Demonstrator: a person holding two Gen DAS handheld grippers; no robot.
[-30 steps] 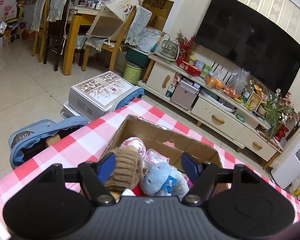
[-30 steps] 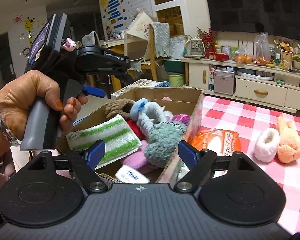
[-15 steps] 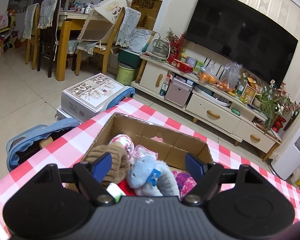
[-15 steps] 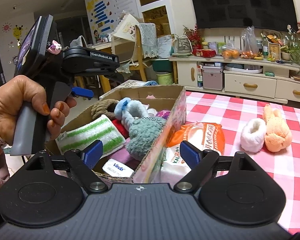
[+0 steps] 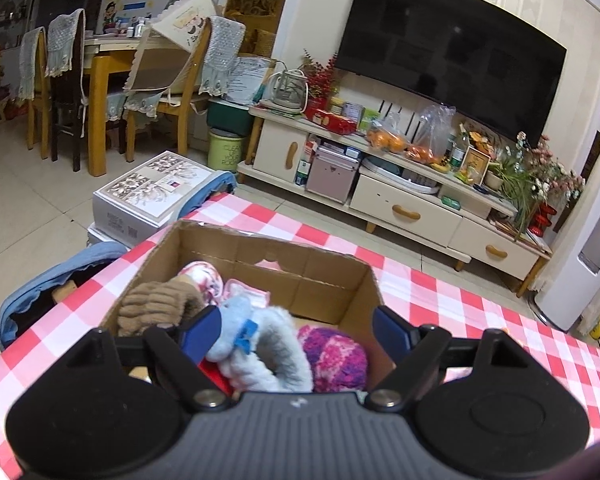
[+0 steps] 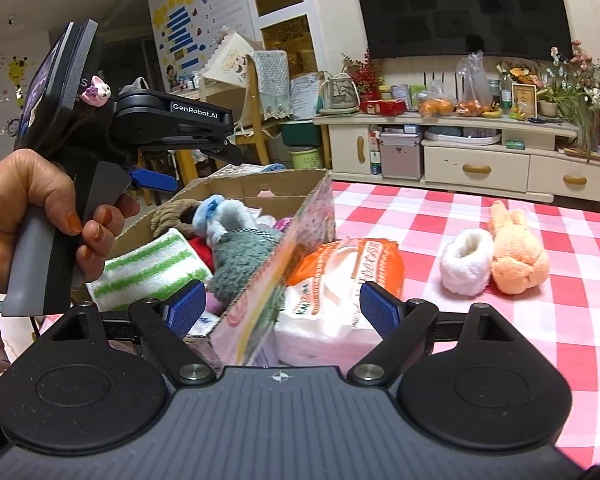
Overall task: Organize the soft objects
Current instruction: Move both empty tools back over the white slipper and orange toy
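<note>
A cardboard box (image 5: pixel 300 264) stands on the red-checked table and holds soft things: a brown knit piece (image 5: pixel 156 304), a blue plush (image 5: pixel 256 344) and a pink-purple knit ball (image 5: pixel 336 356). My left gripper (image 5: pixel 296 332) is open and empty above the box's near end. In the right wrist view the box (image 6: pixel 260 188) is at centre left, with a green-striped cloth (image 6: pixel 148 268) and grey plush (image 6: pixel 244 256) inside. My right gripper (image 6: pixel 284 308) is open and empty, straddling the box's right wall. An orange tissue pack (image 6: pixel 340 280), a white fluffy slipper (image 6: pixel 466 266) and an orange plush rabbit (image 6: pixel 516 252) lie outside the box.
The left gripper's body (image 6: pixel 168 120) and the hand holding it fill the left of the right wrist view. A TV cabinet (image 5: pixel 400 200) stands beyond the table. A white carton (image 5: pixel 152 192) and a blue bag (image 5: pixel 52 296) sit on the floor at left.
My left gripper has pulled back and risen, showing more of the box. My right gripper has shifted right, so the box wall and tissue pack now lie between its fingers.
</note>
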